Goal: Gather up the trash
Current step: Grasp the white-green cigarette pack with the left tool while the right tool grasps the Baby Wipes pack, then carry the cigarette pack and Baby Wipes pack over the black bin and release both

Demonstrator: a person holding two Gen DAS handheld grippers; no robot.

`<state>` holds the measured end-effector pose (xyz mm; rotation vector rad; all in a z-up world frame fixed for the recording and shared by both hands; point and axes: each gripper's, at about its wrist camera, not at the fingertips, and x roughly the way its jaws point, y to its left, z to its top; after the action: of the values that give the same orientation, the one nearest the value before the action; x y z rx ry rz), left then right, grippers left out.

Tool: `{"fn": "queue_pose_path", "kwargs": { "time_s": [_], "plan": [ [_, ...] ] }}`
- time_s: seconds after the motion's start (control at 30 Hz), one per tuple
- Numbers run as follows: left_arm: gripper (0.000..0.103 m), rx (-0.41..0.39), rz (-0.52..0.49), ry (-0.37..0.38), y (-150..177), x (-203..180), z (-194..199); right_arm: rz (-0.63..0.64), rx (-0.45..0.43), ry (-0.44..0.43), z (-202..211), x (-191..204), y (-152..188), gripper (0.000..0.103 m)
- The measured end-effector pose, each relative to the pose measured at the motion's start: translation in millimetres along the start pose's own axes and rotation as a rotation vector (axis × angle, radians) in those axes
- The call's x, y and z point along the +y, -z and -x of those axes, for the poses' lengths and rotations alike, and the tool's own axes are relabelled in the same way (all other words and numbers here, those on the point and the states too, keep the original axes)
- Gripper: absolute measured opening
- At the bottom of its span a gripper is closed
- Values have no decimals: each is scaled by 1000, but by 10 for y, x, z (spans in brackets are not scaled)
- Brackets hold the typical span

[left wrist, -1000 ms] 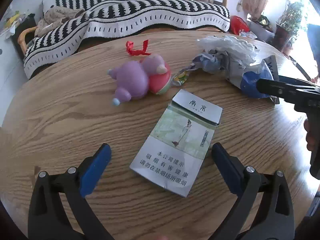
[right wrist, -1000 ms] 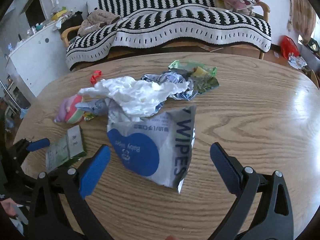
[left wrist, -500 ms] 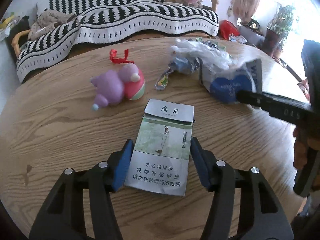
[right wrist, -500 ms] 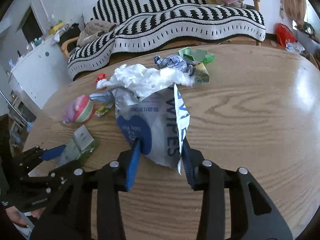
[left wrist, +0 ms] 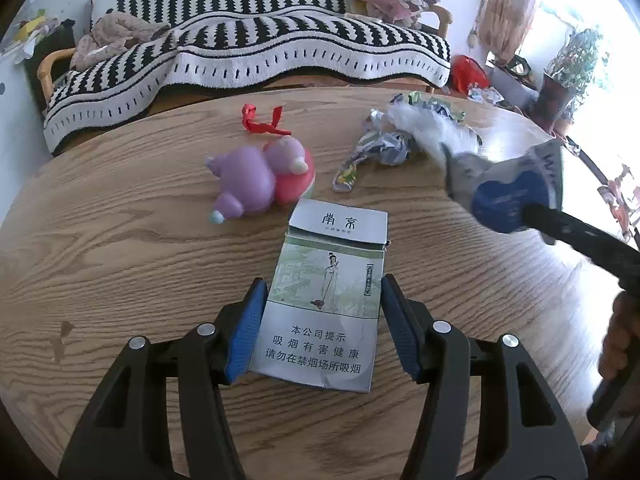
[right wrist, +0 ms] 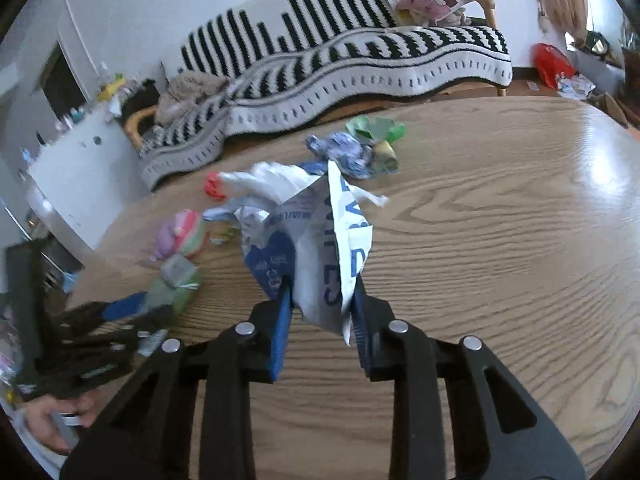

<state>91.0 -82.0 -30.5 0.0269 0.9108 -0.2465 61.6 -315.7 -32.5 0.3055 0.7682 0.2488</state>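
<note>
While both claws closed: two grabs at once.
Left claw: my jaws clamped the cigarette pack, flat on tabletop.
Right claw: pinched wipes packet, lifting it.
Meaning: two trash items secured.

I'm working in a home living room: a sofa draped in a black-and-white striped throw is sitting behind my round wooden table, with curtains and a potted plant by the bright window.

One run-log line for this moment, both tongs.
left tongs: shut on cigarette pack, flat on table | right tongs: closing, wipes packet pinched between pads | toy, wrappers: untouched
</note>
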Motion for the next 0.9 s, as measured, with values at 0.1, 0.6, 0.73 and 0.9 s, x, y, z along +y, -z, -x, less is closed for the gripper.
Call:
{"fn": "queue_pose_path", "kwargs": {
  "time_s": [0.1, 0.6, 0.73, 0.9],
  "plan": [
    [57, -6, 16, 4, -12, 39, 16, 20, -46, -58, 228, 123, 20, 27],
    [57, -15, 19, 2, -15, 61, 55, 41, -47, 2, 282, 226, 98, 27],
    [57, -14, 19, 2, -17, 61, 57, 26, -42, 1, 267, 218, 107, 27],
    [57, -30, 21, 13, -53, 43, 159, 4, -61, -4, 322, 214, 102, 27]
  ]
}}
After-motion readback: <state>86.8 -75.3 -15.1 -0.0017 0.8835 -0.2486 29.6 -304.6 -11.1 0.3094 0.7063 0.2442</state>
